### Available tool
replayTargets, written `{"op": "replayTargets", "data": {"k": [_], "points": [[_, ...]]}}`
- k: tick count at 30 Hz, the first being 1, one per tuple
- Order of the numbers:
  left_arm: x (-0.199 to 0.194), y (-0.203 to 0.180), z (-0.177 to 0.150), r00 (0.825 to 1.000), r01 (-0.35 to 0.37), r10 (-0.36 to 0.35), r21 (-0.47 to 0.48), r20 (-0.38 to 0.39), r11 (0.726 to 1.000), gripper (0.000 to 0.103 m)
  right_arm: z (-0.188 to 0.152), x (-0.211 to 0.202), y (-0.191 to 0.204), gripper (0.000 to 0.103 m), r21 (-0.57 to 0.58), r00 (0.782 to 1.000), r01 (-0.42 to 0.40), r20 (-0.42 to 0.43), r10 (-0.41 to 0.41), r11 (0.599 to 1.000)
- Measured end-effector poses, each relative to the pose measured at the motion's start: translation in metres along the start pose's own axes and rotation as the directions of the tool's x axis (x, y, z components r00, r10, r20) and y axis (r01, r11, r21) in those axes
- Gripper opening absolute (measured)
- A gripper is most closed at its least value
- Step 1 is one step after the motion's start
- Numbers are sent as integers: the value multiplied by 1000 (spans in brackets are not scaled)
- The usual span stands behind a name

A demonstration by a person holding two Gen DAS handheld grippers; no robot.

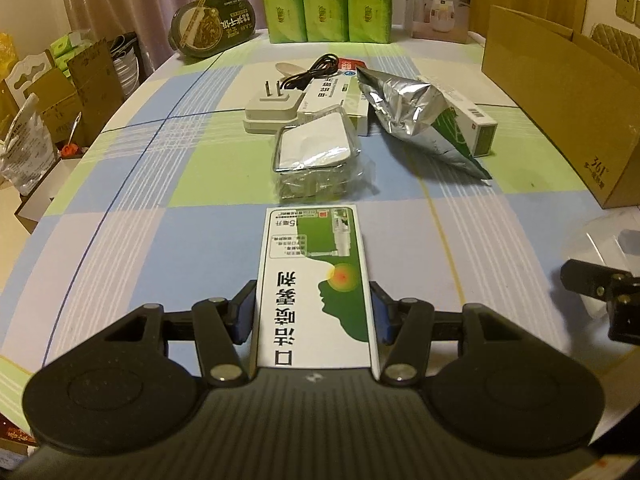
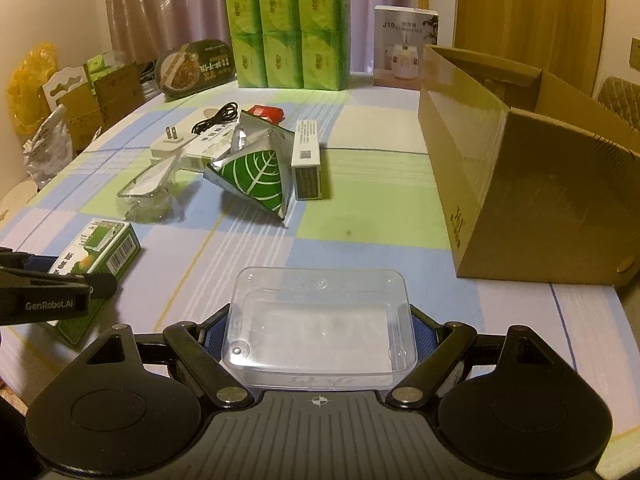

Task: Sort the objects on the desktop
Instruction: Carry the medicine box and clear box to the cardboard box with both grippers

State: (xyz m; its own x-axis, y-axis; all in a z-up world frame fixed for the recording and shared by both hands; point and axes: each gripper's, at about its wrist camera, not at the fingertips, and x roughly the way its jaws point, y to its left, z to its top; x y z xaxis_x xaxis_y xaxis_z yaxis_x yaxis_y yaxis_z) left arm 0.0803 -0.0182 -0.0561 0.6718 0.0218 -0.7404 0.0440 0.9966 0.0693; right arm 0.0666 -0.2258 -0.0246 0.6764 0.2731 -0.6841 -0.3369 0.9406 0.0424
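My left gripper (image 1: 313, 312) is shut on a green-and-white medicine box (image 1: 316, 280), held flat over the checked tablecloth; the box also shows at the left of the right wrist view (image 2: 96, 252). My right gripper (image 2: 320, 328) is shut on a clear plastic container (image 2: 320, 320), held low near the table's front edge. Beyond lie a silver-and-green foil pouch (image 2: 256, 172), a white carton (image 2: 306, 160), a clear wrapped packet (image 1: 316, 156), a white plug adapter (image 1: 272, 112) with a black cable (image 1: 312, 70), and another white box (image 1: 340, 100).
An open cardboard box (image 2: 520, 184) lies on its side at the right. Green tissue packs (image 2: 288, 32), a dark oval food tub (image 2: 192, 68) and a humidifier box (image 2: 404, 48) stand at the table's back. Cartons and bags crowd the floor to the left (image 1: 60, 92).
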Motion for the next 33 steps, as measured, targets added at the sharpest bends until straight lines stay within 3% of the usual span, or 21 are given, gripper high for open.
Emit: {"op": "replayTargets", "data": {"k": [16, 24, 28, 33], "points": [[-49, -14, 22, 993, 12, -14, 21, 120, 1000, 51, 19, -30, -2, 83, -6, 994, 3, 106, -3, 1000], [-73, -46, 57, 978, 92, -100, 51, 182, 994, 51, 59, -64, -22, 83, -21, 973, 49, 228, -43, 999], [-83, -71, 82, 963, 143, -157, 78, 217, 987, 51, 85, -81, -46, 83, -14, 952, 93, 293, -85, 996], [-89, -114, 114, 939, 220, -245, 126, 243, 967, 51, 107, -85, -88, 83, 11, 939, 149, 311, -145, 989]]}}
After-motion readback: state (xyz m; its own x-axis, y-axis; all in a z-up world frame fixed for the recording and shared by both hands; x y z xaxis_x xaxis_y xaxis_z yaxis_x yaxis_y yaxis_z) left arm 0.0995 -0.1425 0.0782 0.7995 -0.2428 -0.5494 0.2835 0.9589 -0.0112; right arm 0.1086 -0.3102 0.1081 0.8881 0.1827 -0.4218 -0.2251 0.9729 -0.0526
